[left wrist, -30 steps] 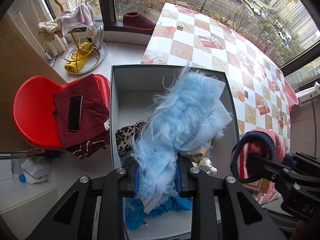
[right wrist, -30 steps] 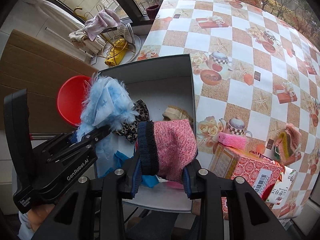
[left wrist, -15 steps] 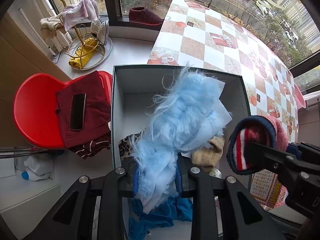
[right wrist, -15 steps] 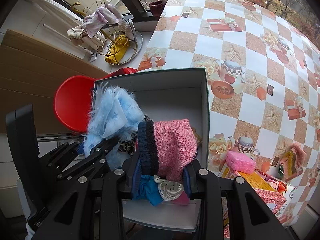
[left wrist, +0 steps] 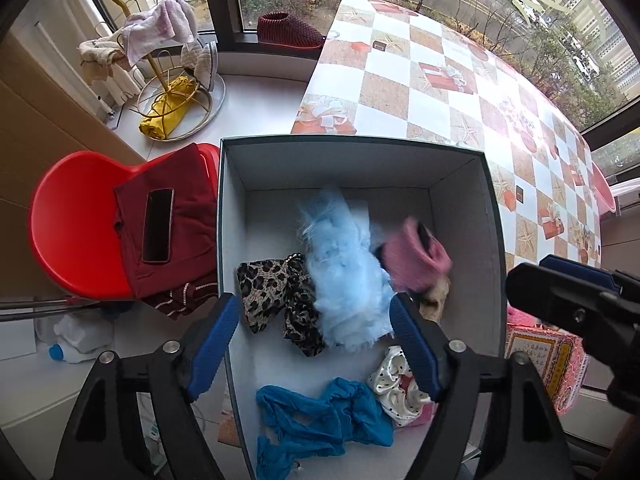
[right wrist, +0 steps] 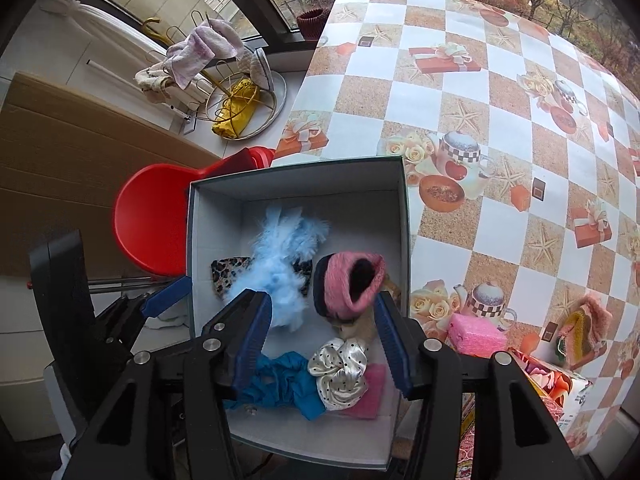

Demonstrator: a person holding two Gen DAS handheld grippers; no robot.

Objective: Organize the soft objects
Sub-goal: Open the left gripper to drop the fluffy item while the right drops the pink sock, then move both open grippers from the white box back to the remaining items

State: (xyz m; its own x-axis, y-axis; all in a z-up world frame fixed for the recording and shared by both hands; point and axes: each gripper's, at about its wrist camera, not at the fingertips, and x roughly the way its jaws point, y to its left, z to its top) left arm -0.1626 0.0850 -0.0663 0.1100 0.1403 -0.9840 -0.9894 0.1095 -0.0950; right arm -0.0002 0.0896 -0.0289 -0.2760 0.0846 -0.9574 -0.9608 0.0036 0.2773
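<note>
Left gripper (left wrist: 314,336): its blue-padded jaws are standing wide apart over the near end of the box, holding nothing and touching nothing.
Right gripper (right wrist: 322,330): its jaws are likewise spreading wide and gripping nothing; it is hovering above the box's near right part.
Near contents: a crumpled bright blue cloth (left wrist: 320,416) is lying at the near end, beside a white satin scrunchie with black dots (right wrist: 340,366) that is resting on a flat pink piece (right wrist: 370,396).
Middle contents: a fluffy pale blue feathery piece (left wrist: 348,276) is lying along the centre, overlapping a leopard-print fabric (left wrist: 266,290) on its left.
Pink knitted hat with dark band (right wrist: 350,282): it is sitting inside the box right of the blue fluff, blurred in the left view, partly over a beige item (left wrist: 436,300).
Grey-rimmed white cardboard box (left wrist: 460,216): it is sitting at the edge of the checkered patterned tablecloth (right wrist: 480,128).
Left side: a red plastic chair (left wrist: 68,220) is carrying a dark red garment (left wrist: 188,232) and a black phone (left wrist: 158,226).
</note>
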